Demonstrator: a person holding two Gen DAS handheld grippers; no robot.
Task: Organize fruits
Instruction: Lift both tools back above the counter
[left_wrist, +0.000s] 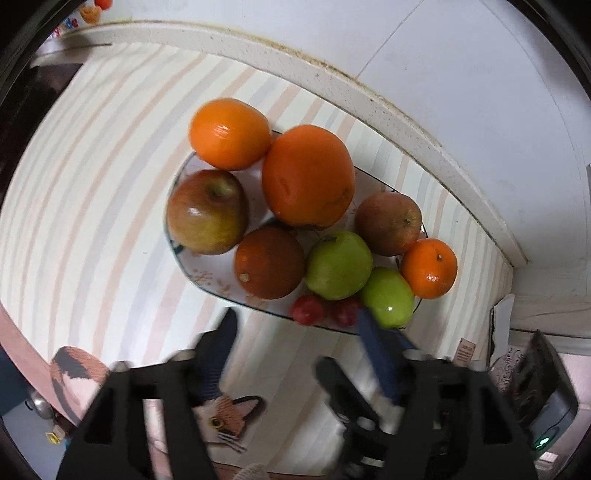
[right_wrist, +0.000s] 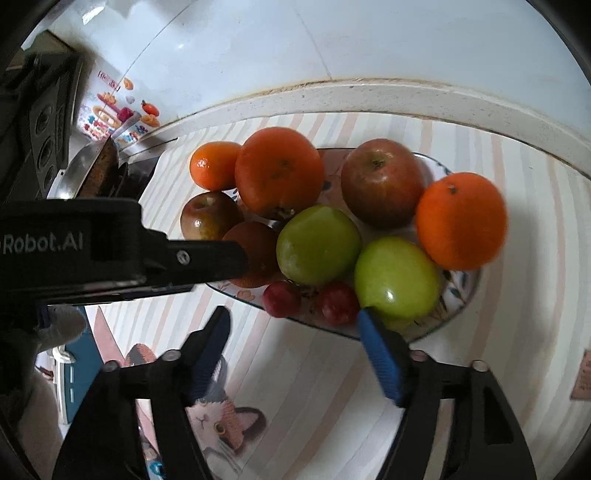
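1. Both grippers — left gripper (left_wrist: 295, 321) and right gripper (right_wrist: 293, 321) — hovered wide open, empty, near the plate (right_wrist: 461, 295).
2. I feared nudging the near green fruit (right_wrist: 397, 277) — crowded fruits could roll off.

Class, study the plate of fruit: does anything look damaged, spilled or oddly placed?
One orange beside the green fruits looks much darker and browner than the others, possibly spoiling. Two oranges perch at the plate's rim. Nothing has spilled.

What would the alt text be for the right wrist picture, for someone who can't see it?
A patterned plate heaped with oranges, apples, two green fruits and two small red ones sits on a striped cloth. The open right gripper hovers over its near edge, empty, and the left gripper reaches in from the left.
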